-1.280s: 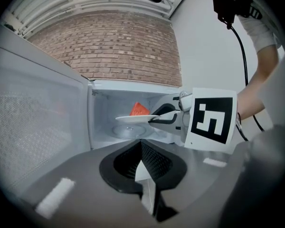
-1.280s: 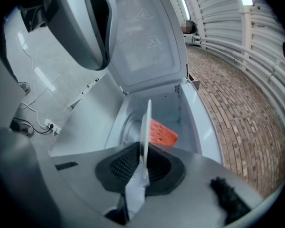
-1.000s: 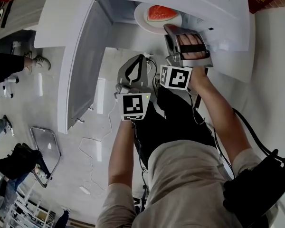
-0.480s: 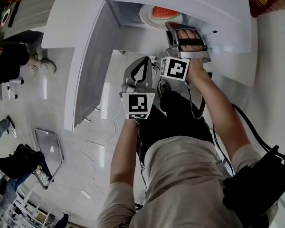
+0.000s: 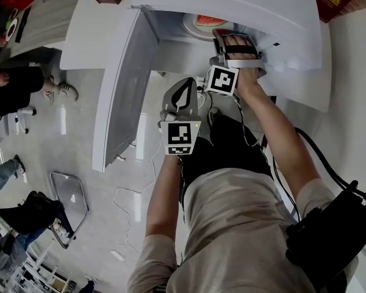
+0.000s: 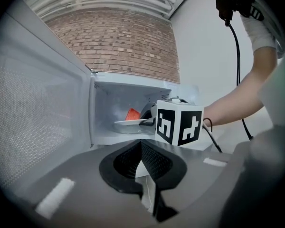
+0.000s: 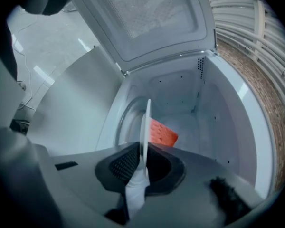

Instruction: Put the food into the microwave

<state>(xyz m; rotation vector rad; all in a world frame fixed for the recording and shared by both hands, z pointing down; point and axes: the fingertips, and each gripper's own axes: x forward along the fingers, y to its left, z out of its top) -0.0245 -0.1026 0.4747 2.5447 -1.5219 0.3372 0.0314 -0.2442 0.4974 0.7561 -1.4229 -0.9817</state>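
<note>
- Currently, the right tongs (image 7: 143, 152) are clamped on the near rim of the plate (image 7: 146, 122), which carries the watermelon slice (image 7: 162, 133) inside the open microwave (image 5: 274, 11).
- The left tongs (image 6: 141, 145) are closed and empty, outside the opening.
- Risk: with a one-edge grip, any tilt may slide the slice off, and an early release may drop the plate.

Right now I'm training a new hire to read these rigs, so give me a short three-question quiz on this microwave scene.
1. True or false: the microwave door is shut.
2. What food lies on the plate gripped by the right claw?
3. The left claw is: A on the door, B on the plate, C empty.

Key: 1 false, it stands open; 2 a watermelon slice; 3 C.
</note>
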